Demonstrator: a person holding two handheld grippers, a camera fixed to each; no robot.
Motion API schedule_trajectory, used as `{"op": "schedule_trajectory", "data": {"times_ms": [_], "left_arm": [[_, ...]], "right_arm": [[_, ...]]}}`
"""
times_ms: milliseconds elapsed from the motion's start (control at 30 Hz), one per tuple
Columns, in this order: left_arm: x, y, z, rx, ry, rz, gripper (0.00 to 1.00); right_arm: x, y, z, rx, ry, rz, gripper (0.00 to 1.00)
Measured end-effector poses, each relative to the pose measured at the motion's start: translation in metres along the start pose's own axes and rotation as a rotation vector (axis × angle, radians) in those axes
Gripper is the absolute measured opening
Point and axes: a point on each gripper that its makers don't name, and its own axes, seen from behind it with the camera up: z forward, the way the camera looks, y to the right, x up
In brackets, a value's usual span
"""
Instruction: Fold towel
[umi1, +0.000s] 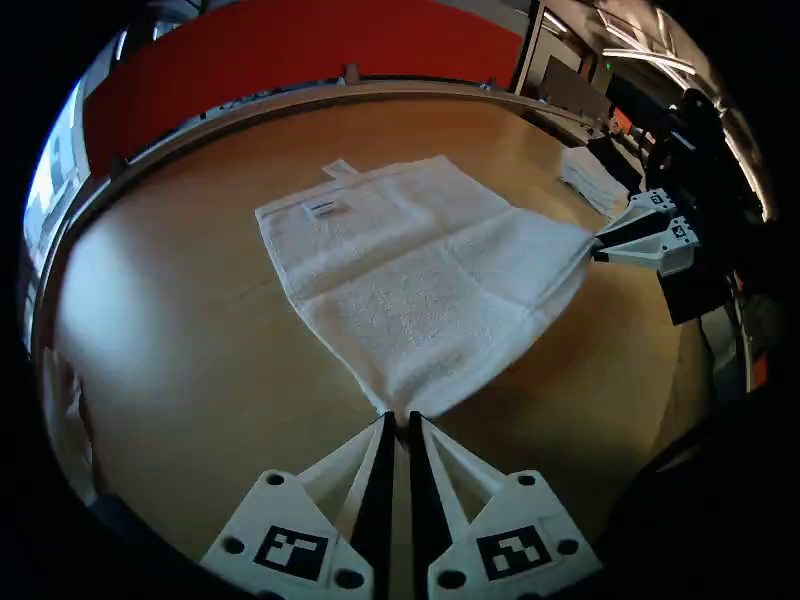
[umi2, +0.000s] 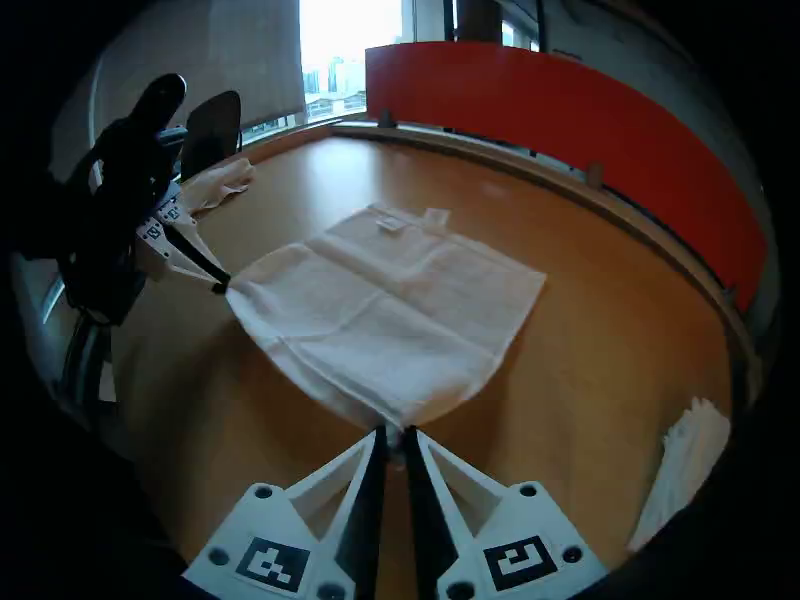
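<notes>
White towel (umi1: 400, 270) mid-frame on wooden table (umi1: 170, 340). Left gripper (umi1: 400, 415) and right gripper (umi2: 392, 432) each pinch a near corner at frame bottom, jaws narrow on cloth, likely to carry that edge across.

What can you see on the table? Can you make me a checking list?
Surface: smooth wooden table.
Job's things: one white towel, spread out, tag near the far edge.
Clutter: folded white cloths by the table's edge.
Grippers: left gripper and right gripper each shut on a towel corner.
Cables: nothing seen.
Surroundings: red panel behind the table, bright window, dark chair.
</notes>
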Motion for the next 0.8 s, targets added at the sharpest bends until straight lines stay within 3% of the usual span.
{"op": "schedule_trajectory", "data": {"times_ms": [167, 500, 800], "left_arm": [[0.006, 0.004, -0.017, -0.01, 0.01, -0.038, 0.09], [0.019, 0.011, -0.052, -0.017, 0.027, -0.05, 0.09], [0.027, 0.022, -0.079, -0.042, 0.039, -0.098, 0.09]], "right_arm": [[0.01, -0.003, -0.012, 0.0, 0.012, -0.01, 0.14], [0.026, -0.015, -0.043, 0.011, 0.017, -0.028, 0.14], [0.035, -0.025, -0.065, 0.014, 0.02, -0.025, 0.14]]}}
